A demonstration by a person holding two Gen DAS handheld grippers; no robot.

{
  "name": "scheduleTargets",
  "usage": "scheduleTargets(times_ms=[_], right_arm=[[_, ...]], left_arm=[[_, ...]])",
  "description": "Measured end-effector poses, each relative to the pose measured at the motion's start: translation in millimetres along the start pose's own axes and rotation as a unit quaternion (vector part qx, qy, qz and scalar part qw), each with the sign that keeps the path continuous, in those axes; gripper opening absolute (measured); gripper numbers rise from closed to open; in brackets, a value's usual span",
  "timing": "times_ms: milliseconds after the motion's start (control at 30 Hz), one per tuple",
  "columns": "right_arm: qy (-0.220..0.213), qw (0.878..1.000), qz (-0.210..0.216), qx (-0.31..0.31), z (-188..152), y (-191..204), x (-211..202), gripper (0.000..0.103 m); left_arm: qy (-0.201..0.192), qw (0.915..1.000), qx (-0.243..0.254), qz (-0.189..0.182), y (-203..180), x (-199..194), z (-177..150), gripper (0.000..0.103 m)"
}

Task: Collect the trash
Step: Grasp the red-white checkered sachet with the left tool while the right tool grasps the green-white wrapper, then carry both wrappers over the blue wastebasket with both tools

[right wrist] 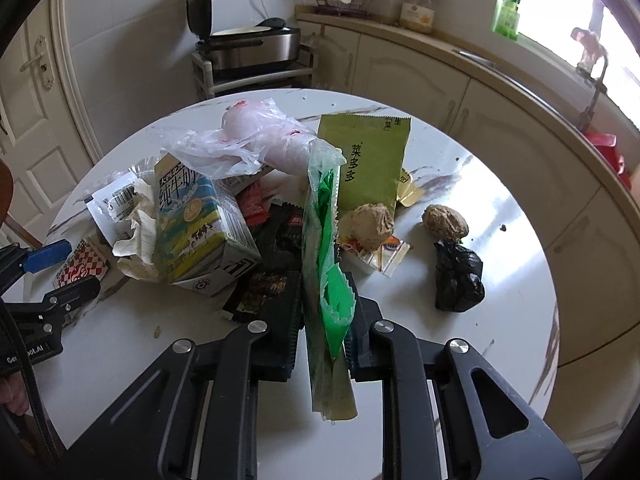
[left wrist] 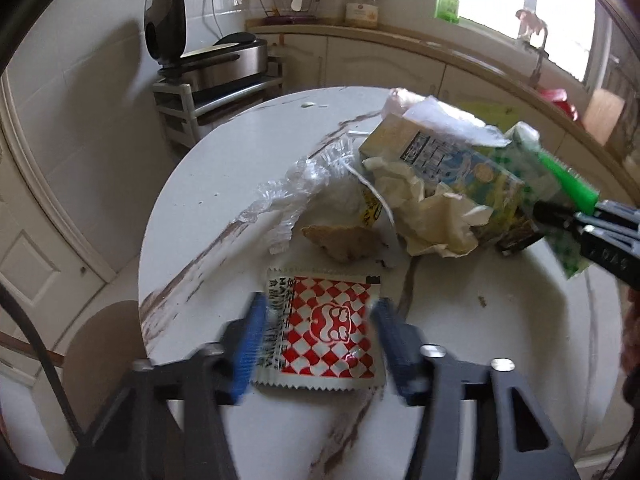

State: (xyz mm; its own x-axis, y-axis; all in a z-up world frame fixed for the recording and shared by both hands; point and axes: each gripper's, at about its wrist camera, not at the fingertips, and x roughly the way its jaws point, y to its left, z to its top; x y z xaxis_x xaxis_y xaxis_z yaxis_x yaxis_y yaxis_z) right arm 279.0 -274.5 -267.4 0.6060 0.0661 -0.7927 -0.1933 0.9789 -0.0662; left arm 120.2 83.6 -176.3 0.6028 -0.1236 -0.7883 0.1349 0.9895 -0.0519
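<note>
The left gripper [left wrist: 318, 334], low in the left wrist view, straddles the red-and-white checked sachet [left wrist: 324, 332] lying flat on the round table [left wrist: 200, 184]. Its blue fingers [left wrist: 250, 350] flank the sachet's edges, and I cannot tell whether they press it yet. A flat packet slips easily, so bite one crimped edge squarely before lifting. The right gripper [right wrist: 320, 320], bottom centre of its view, pinches a green-and-clear wrapper [right wrist: 326, 248]; hold it clear of the milk carton [right wrist: 196, 224].
</note>
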Motion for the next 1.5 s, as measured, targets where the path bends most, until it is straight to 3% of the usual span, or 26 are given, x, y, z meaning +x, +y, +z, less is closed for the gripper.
scheduleTargets(times_ms=[33,67,367,633,1067,1267,1500], right_arm=[[0.0,1.0,0.004,0.002,-0.5,-0.7,-0.4,0.017],[-0.001,1.0,0.008,0.006,-1.7,-2.2,-1.3,0.017],[0.0,0.999,0.037,0.033,-8.2,-16.5,-3.3,0.017],[-0.005,0.996,0.072,0.059,-9.5,-28.6,-3.9,0.017],[-0.021,0.996,0.054,0.062,-13.5,-33.1,-32.9,0.017],[-0.046,0.994,0.044,0.089,-32.0,-60.7,-74.0,0.017],[-0.056,0.988,-0.005,0.146,-80.4,-130.1,-122.5,0.017]], left_arm=[[0.006,0.9999,0.006,0.005,6.7,-2.5,3.8,0.033],[0.009,0.9999,0.005,-0.002,7.1,-3.6,2.1,0.01],[0.006,0.9999,0.002,-0.011,-3.9,-0.4,3.8,0.009],[-0.001,0.9998,0.019,0.011,-22.4,-5.4,4.1,0.009],[-0.043,0.9985,0.034,0.005,-63.4,-37.4,15.7,0.009],[-0.072,0.9943,0.068,-0.037,-116.7,-61.3,23.2,0.009],[-0.08,0.9808,0.136,-0.115,-223.2,-73.7,20.0,0.009]])
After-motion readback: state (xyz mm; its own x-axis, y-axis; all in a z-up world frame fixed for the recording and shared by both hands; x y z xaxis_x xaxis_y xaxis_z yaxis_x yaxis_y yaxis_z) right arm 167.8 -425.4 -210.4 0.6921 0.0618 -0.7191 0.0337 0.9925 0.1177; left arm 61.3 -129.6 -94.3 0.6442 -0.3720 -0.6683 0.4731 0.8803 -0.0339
